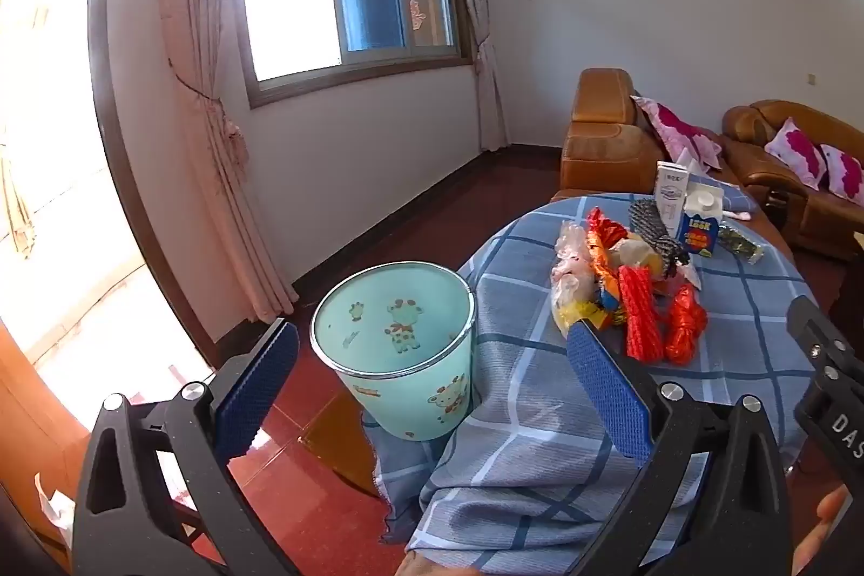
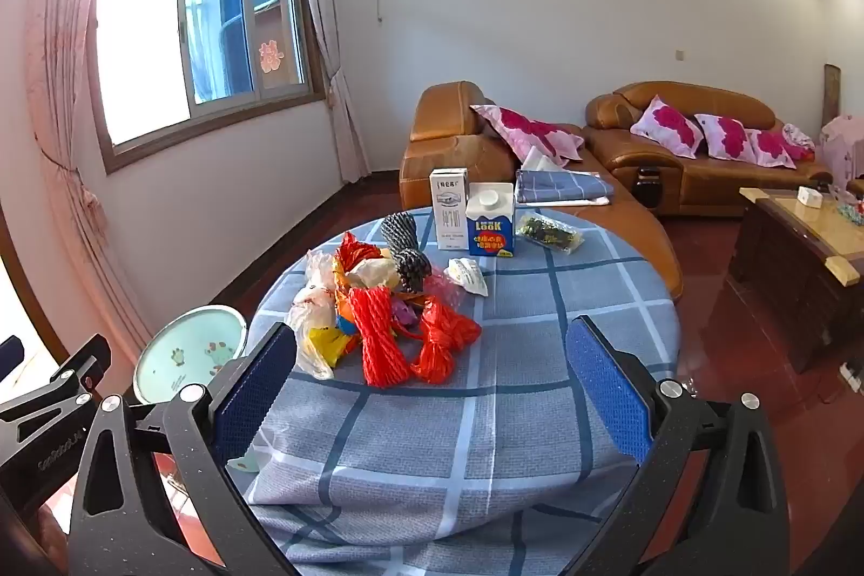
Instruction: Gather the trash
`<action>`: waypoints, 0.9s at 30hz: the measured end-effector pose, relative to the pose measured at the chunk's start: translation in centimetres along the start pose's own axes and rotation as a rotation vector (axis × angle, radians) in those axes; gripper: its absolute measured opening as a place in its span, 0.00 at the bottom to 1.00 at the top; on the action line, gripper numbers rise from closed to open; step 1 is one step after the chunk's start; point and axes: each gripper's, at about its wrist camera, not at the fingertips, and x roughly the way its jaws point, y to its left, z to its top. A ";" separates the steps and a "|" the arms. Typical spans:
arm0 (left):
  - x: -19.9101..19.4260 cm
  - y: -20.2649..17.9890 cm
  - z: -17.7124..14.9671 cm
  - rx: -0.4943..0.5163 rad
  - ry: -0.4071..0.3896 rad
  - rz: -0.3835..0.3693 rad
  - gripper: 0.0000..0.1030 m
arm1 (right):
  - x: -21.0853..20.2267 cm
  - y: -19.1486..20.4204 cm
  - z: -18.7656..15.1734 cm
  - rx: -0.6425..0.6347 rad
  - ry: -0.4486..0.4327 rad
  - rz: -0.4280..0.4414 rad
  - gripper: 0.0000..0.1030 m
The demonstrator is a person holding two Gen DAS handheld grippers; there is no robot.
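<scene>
A pile of trash lies on the round table with the blue checked cloth [image 2: 540, 360]: red foam nets [image 2: 378, 338], plastic bags [image 2: 313, 306], a dark foam net [image 2: 405, 252], a white carton [image 2: 449, 209], a blue milk carton [image 2: 490, 219] and a green snack packet [image 2: 548, 233]. The pile also shows in the left wrist view [image 1: 637, 300]. A mint green bin [image 1: 399, 349] stands on the floor left of the table; its rim shows in the right wrist view [image 2: 189, 354]. My left gripper [image 1: 432, 392] is open in front of the bin and empty. My right gripper [image 2: 432, 392] is open, empty, short of the pile.
Brown leather sofas [image 2: 648, 144] with pink cushions stand behind the table. A dark wooden coffee table [image 2: 799, 263] is at the right. A window with curtains [image 2: 205, 31] is on the left wall. The floor is red tile [image 1: 302, 484].
</scene>
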 end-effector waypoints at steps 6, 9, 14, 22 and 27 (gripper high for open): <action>0.1 0.4 -0.6 -0.019 0.012 -0.068 0.94 | 0.0 -0.1 0.0 0.004 -0.004 0.006 0.96; 0.8 1.0 -0.4 -0.030 0.036 -0.071 0.94 | -0.1 -0.1 0.0 0.001 -0.004 0.006 0.96; 0.9 1.3 -0.4 -0.046 0.041 -0.068 0.94 | -0.1 -0.5 0.1 0.000 -0.003 0.007 0.96; 0.5 0.7 -0.3 -0.035 0.034 -0.052 0.94 | -0.1 -0.3 0.1 0.000 -0.004 0.004 0.96; 0.4 0.8 -0.4 -0.036 0.039 -0.051 0.94 | -0.2 -0.3 0.1 -0.001 -0.006 0.005 0.96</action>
